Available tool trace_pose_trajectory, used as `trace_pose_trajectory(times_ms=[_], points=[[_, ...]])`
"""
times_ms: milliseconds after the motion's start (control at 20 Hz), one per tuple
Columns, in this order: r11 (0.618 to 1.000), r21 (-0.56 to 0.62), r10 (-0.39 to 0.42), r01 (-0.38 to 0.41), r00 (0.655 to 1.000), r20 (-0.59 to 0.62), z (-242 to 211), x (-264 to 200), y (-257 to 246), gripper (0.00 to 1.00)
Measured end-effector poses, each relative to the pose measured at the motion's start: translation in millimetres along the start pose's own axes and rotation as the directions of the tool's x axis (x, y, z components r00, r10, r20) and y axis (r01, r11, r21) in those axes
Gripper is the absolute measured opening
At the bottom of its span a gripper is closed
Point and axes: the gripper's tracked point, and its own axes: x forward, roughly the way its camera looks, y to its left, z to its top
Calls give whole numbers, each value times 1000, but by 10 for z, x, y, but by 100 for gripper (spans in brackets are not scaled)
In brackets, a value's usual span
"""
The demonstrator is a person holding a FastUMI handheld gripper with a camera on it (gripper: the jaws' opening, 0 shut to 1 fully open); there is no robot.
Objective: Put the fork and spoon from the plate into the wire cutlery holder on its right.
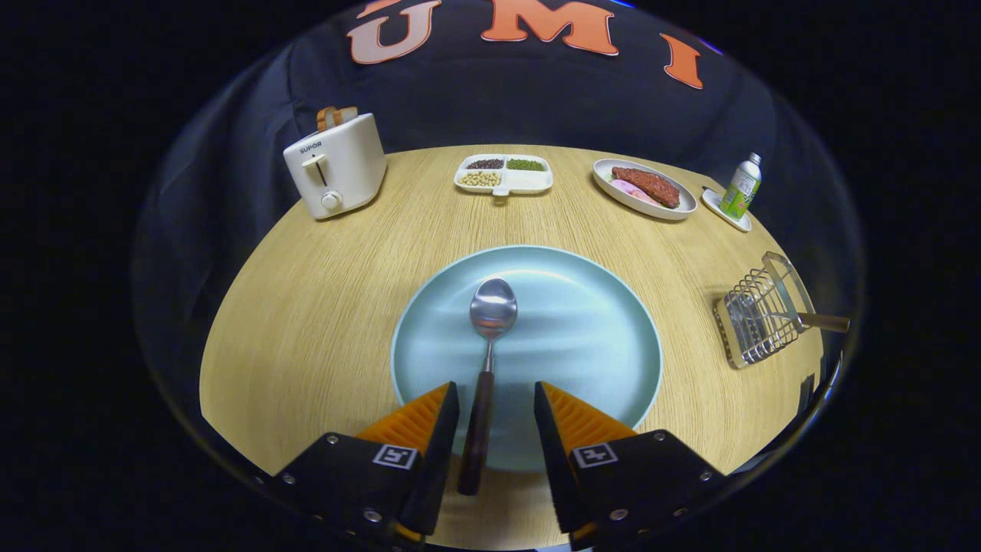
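My hand-held gripper (496,425) hung low over the near edge of the round, light wooden counter (306,322), its two orange ribbed fingers (418,422) spread well apart and holding nothing. Between them ran the dark wooden handle of the steel spoon (488,349), closer to the left finger than the right, though I could not tell whether either finger touched it. The spoon lay on the large pale blue round plate (598,337), its bowl toward the plate's middle and beyond my fingertips, its handle end reaching past the plate's near rim. To the right of the plate, apart from it, stood the wire cutlery holder (755,314) with its pale base, and inside it a utensil with a wooden handle (824,322) stuck out to the right; its head was hidden among the wires, so I could not say for sure that it was the fork. At the far side of the counter sat a white toaster (336,166) with slices of bread standing in its slots, a white divided dish (503,175) holding dark beans, green beans and pale beans in three compartments with the fourth bare, an oval white plate (682,208) carrying a reddish-brown slab and pink slices, and a small green-labelled bottle (742,188) upright on a white saucer (724,211).
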Motion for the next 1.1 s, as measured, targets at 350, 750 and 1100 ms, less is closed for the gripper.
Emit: trace_pose_trajectory(times_ms=[350, 750, 1100], points=[[1000, 5, 6, -6, 1000, -23, -49, 42, -7, 13], [999, 19, 49, -49, 998, -40, 39, -23, -113, 5], [991, 26, 133, -132, 987, -84, 279, -437, -551, 5]])
